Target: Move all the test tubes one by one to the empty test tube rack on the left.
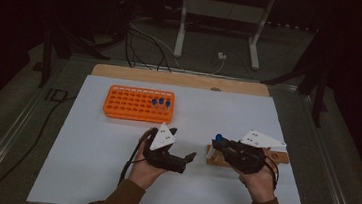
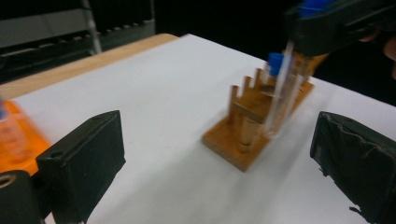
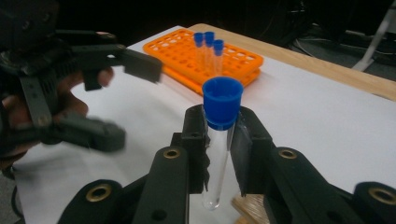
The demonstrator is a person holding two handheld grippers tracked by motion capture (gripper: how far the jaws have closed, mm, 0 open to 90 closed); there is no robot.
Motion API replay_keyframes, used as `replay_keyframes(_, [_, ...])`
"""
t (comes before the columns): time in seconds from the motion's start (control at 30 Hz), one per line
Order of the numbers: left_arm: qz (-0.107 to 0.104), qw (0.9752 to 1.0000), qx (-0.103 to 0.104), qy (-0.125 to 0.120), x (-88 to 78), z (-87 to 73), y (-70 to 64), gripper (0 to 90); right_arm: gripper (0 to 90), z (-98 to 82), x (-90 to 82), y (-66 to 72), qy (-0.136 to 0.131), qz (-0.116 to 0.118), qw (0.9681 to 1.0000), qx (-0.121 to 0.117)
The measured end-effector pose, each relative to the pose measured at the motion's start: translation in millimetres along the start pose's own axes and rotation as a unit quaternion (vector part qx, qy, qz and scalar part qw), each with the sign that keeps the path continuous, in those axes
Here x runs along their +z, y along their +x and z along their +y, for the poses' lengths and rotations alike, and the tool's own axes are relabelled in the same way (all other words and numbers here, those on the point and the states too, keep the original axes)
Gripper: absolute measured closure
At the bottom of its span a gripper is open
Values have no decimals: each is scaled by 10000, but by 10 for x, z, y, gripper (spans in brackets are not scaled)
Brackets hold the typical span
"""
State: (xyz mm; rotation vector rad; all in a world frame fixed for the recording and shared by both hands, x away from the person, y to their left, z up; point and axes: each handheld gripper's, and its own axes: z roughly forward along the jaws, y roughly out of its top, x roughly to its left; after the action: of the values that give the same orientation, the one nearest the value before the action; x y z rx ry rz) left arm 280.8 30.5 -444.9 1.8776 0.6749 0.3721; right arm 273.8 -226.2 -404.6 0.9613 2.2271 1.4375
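Note:
My right gripper is shut on a clear tube with a blue cap, held upright; the tube's blue cap shows in the high view. The tube's lower end hangs by a small wooden stand, which lies on the white board under the right hand. In the left gripper view the tube is blurred, and a second blue cap shows near the stand's posts. My left gripper is open with nothing between its jaws, a short way left of the stand, pointing at it.
An orange rack with three blue-capped tubes stands at the board's far left part. A wooden strip borders the far edge. Beyond it are cables and a white frame's legs on the floor.

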Motion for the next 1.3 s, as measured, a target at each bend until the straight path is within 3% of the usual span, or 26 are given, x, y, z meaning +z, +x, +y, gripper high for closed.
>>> replay_keyframes(0.2, [-142, 9998, 138, 96, 167, 47, -147, 87, 770, 9, 84, 72, 41, 69, 10000, -36])
replay_keyframes(0.3, [-185, 9995, 230, 83, 232, 49, -209, 178, 770, 9, 102, 91, 40, 87, 9999, -37])
replay_keyframes(0.5, [-306, 9989, 357, -72, 287, 49, -306, 501, 770, 4, 107, 108, 44, 124, 9999, -53])
replay_keyframes(0.67, [-335, 9987, 373, -114, 285, 57, -306, 649, 770, 3, 110, 109, 47, 132, 9999, -46])
replay_keyframes(0.97, [-338, 9988, 326, -140, 278, 58, -287, 752, 770, 0, 117, 116, 62, 151, 9999, -23])
replay_keyframes(1.17, [-378, 9988, 280, -160, 277, 63, -274, 772, 764, 1, 109, 109, 34, 156, 9999, -30])
replay_keyframes(1.3, [-329, 9991, 246, -114, 284, 59, -253, 772, 608, 4, 93, 85, -26, 168, 9998, 33])
